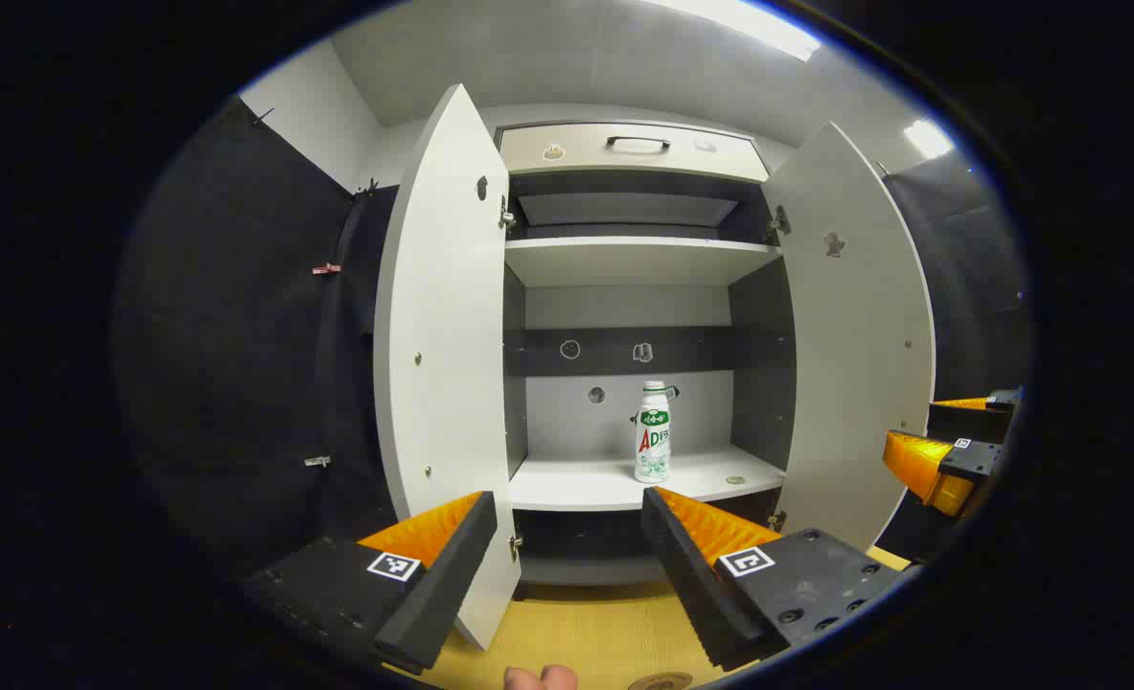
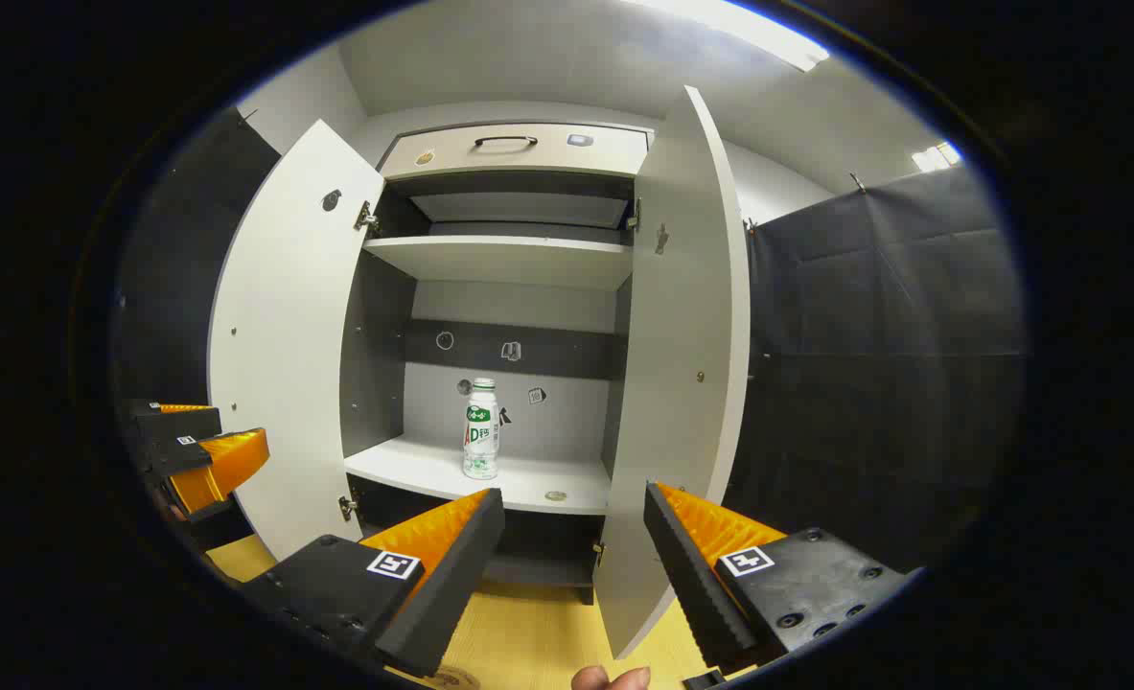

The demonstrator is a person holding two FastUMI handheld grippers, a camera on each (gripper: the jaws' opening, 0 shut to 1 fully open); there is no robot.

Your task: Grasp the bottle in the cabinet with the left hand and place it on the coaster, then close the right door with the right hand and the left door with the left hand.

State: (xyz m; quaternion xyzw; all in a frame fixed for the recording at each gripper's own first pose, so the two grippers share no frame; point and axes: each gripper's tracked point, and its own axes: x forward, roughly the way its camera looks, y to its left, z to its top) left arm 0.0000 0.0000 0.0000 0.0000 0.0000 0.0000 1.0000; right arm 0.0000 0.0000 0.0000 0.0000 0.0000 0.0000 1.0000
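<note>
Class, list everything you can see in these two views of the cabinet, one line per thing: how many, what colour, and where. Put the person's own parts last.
Cabinet: 1, white shelves and grey back, straight ahead.
Doors: 2, white, both swung open; left door, right door.
Drawer: 1, pale with a dark handle, at the top of the cabinet, shut.
Bottle: 1, white with a green and red label, upright on the lower shelf.
Small round thing: 1, colour unclear, on the lower shelf right of the bottle.
Table: 1, light wood, below the cabinet.
Coaster: 1, brownish, at the table's near edge.
Left gripper: 1, open, facing the bottle.
Right gripper: 1, open, facing the right door's edge.
Fingertips: at the bottom edge.
</note>
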